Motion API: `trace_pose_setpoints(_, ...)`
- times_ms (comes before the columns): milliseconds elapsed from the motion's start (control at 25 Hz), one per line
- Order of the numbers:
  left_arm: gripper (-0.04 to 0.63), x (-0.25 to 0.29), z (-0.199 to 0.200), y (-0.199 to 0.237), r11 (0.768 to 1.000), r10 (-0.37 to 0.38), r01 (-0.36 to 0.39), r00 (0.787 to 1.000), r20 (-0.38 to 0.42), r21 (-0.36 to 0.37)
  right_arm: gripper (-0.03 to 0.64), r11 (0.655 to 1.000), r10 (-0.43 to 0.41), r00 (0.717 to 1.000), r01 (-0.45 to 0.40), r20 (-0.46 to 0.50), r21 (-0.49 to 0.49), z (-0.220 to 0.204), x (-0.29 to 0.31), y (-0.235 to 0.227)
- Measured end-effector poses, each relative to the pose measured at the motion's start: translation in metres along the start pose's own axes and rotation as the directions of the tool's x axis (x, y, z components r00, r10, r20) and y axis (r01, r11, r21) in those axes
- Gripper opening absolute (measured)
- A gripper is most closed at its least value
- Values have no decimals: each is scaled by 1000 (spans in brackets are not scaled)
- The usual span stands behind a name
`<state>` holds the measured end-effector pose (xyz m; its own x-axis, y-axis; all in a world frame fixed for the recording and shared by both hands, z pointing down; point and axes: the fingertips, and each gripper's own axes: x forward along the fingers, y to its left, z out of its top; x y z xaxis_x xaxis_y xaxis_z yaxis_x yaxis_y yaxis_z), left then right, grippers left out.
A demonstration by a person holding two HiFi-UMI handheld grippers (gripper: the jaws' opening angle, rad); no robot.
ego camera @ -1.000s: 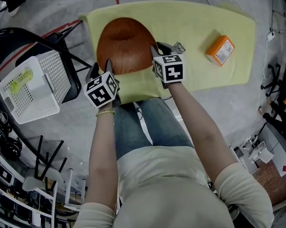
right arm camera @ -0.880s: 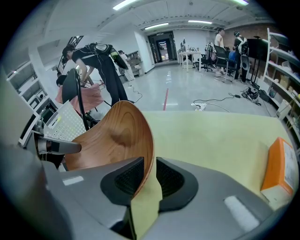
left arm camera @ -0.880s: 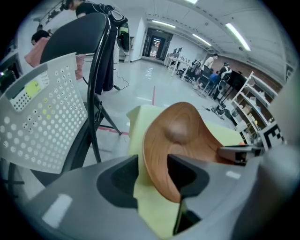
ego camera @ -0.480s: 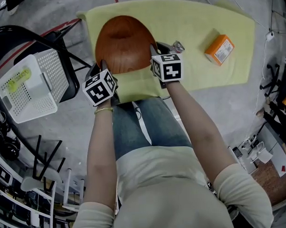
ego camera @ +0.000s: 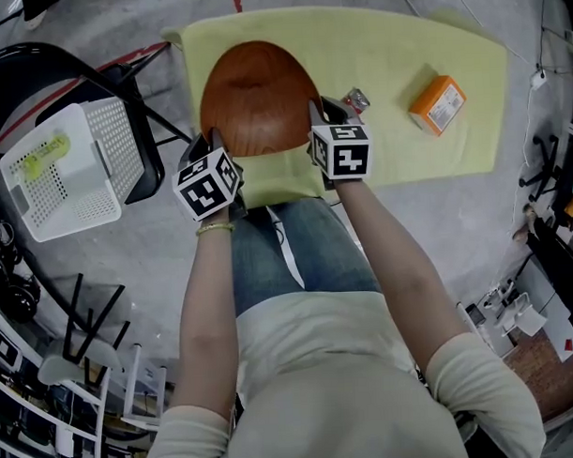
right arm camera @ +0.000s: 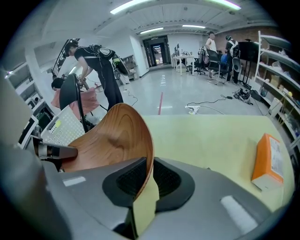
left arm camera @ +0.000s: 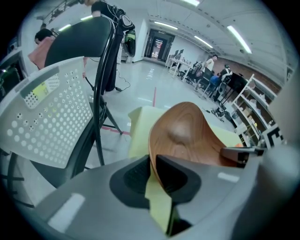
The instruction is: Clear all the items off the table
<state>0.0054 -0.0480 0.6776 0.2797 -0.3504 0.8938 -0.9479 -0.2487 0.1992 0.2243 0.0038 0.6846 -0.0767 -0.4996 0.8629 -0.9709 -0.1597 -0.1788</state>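
Observation:
A round wooden bowl lies at the near left of the yellow table. My left gripper is shut on the bowl's near-left rim, and its jaws have just been closing onto it. In the left gripper view the thin wooden rim runs between the two dark pads of the left gripper. My right gripper is shut on the bowl's near-right rim, its jaws also having just tightened. The right gripper view shows the bowl pinched by the right gripper.
An orange box lies on the table to the right, also seen in the right gripper view. A small wrapped item sits just beyond my right gripper. A white perforated basket rests on a black chair at the left.
The left jaws, wide apart a second ago, now clamp the bowl's rim. Both hands stay almost where they were at the bowl's near edge.

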Motion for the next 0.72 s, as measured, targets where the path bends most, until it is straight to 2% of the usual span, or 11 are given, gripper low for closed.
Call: trace_pose_setpoints(720,44,-84,30,5,999,-40,42,993,107,-15,37,1000,-13,991,14,134,-1,42,-80,38)
